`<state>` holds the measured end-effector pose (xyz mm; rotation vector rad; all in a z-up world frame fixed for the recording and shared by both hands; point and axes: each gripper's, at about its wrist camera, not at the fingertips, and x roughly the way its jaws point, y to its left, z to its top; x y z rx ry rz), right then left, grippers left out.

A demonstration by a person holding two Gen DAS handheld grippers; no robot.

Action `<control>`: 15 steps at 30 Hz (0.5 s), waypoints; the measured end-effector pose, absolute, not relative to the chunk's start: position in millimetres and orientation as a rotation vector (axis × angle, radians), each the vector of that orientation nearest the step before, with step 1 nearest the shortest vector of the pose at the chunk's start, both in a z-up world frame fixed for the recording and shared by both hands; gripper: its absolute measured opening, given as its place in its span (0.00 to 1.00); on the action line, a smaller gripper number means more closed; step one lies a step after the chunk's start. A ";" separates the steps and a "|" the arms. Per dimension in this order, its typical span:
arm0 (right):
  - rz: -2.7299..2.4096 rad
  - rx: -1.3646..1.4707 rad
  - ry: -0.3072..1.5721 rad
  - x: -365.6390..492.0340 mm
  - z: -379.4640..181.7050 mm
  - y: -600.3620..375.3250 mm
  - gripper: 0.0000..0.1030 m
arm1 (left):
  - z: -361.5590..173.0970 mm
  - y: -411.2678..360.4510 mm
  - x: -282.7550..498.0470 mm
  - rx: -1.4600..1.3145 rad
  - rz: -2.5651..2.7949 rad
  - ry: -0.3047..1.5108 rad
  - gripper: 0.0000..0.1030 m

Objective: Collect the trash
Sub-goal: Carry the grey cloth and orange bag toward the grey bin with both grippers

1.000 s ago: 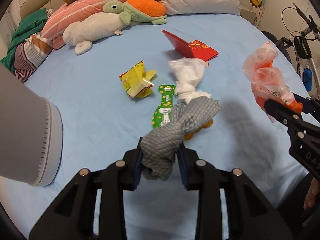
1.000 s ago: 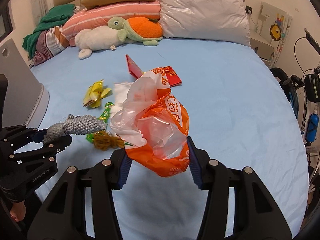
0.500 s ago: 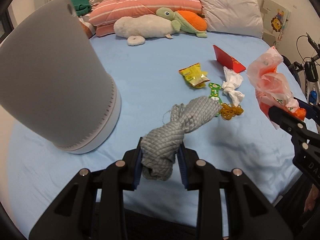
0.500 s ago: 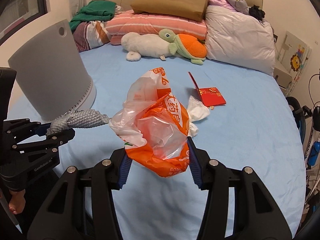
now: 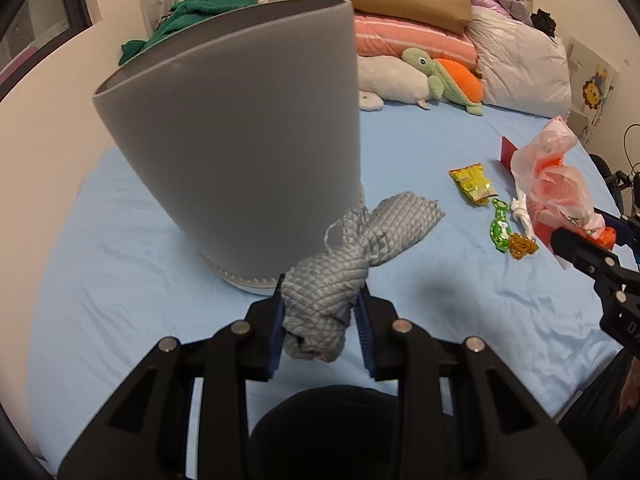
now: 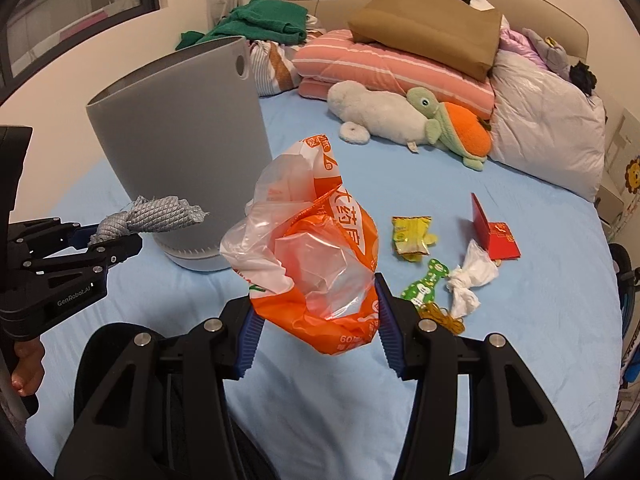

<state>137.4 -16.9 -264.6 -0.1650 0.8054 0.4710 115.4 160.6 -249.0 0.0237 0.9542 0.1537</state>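
Five loose pieces of trash are counted on the blue bed (image 6: pixel 500 168): a yellow wrapper (image 6: pixel 411 236), a green wrapper (image 6: pixel 425 285), a white tissue (image 6: pixel 471 276), a red envelope (image 6: pixel 496 232) and tangled yellow string (image 6: pixel 442 314). One grey bin (image 5: pixel 240 128) is stood on the sheet, before pillows and two plush toys. A knotted grey cloth (image 5: pixel 340 272) is clenched in the narrowly parted jaws of the left gripper (image 5: pixel 320 332); an orange plastic bag (image 6: pixel 316 256) is gripped by the wider-set right gripper (image 6: pixel 316 332).
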 end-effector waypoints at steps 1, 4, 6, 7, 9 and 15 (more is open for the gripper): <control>0.485 -0.168 0.801 137.7 -260.5 -10.2 0.47 | -244.0 167.2 114.9 0.027 0.163 0.945 0.31; 0.529 -0.183 0.777 138.0 -243.5 9.4 0.47 | -225.4 184.6 112.8 0.038 0.187 0.907 0.31; 0.563 -0.188 0.754 140.2 -227.5 22.3 0.47 | -213.0 195.1 113.0 0.039 0.193 0.881 0.31; 0.576 -0.187 0.746 141.0 -221.0 27.1 0.47 | -203.5 204.6 112.8 0.033 0.193 0.863 0.31; 0.607 -0.187 0.722 144.6 -203.2 37.8 0.47 | -191.2 215.3 114.2 0.022 0.192 0.842 0.31; 0.671 -0.200 0.640 160.0 -151.4 65.8 0.47 | -145.4 246.1 124.9 0.016 0.228 0.770 0.31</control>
